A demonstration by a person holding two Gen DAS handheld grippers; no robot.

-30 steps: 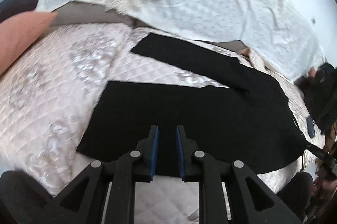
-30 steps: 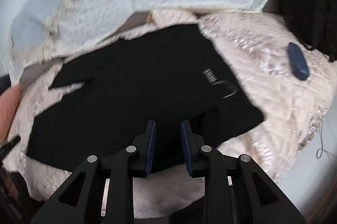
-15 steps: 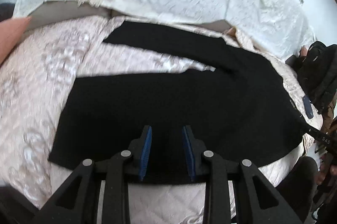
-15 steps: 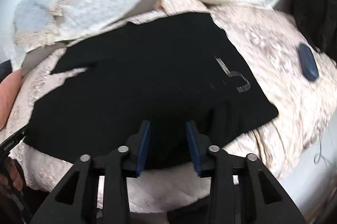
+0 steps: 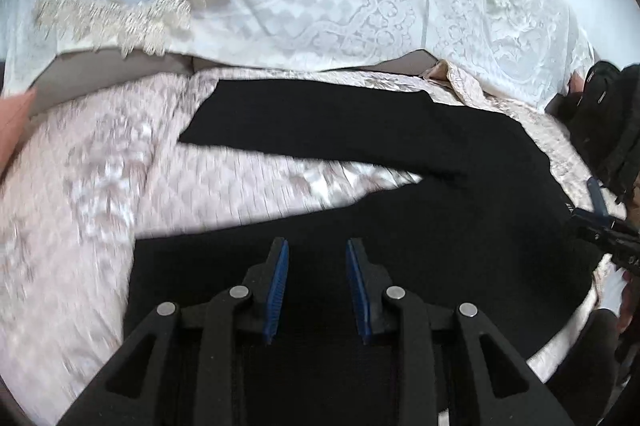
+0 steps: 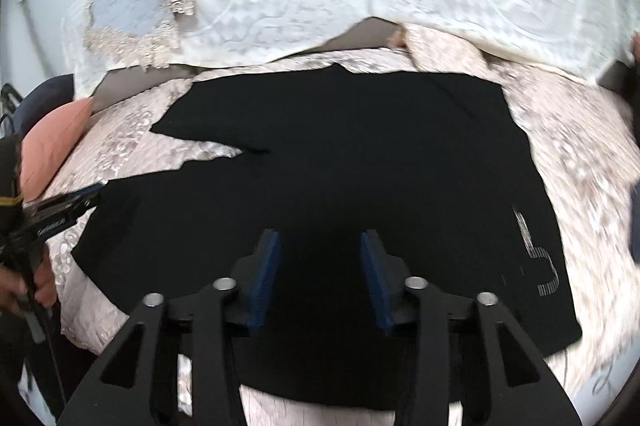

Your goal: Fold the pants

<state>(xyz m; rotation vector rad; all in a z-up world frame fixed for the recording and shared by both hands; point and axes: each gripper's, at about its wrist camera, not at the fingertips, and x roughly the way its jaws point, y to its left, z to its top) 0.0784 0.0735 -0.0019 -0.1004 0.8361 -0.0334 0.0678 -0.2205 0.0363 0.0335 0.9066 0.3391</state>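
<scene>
Black pants (image 5: 440, 209) lie flat on a pale pink quilted bedspread (image 5: 100, 185), legs spread apart toward the left, waist at the right. They also show in the right wrist view (image 6: 360, 161), with a light printed mark near the waist edge (image 6: 544, 266). My left gripper (image 5: 316, 282) is open and empty, low over the near leg. My right gripper (image 6: 320, 274) is open and empty, low over the seat of the pants. The right gripper shows in the left wrist view (image 5: 604, 234); the left gripper shows in the right wrist view (image 6: 60, 214).
A white lace cover (image 5: 340, 5) lies across the back. A pink pillow (image 6: 52, 145) sits at the left end. A black bag (image 5: 608, 129) and a small blue object (image 5: 596, 193) sit at the right end.
Both grippers have opened wider and moved forward and down toward the pants. The pants have not moved.
</scene>
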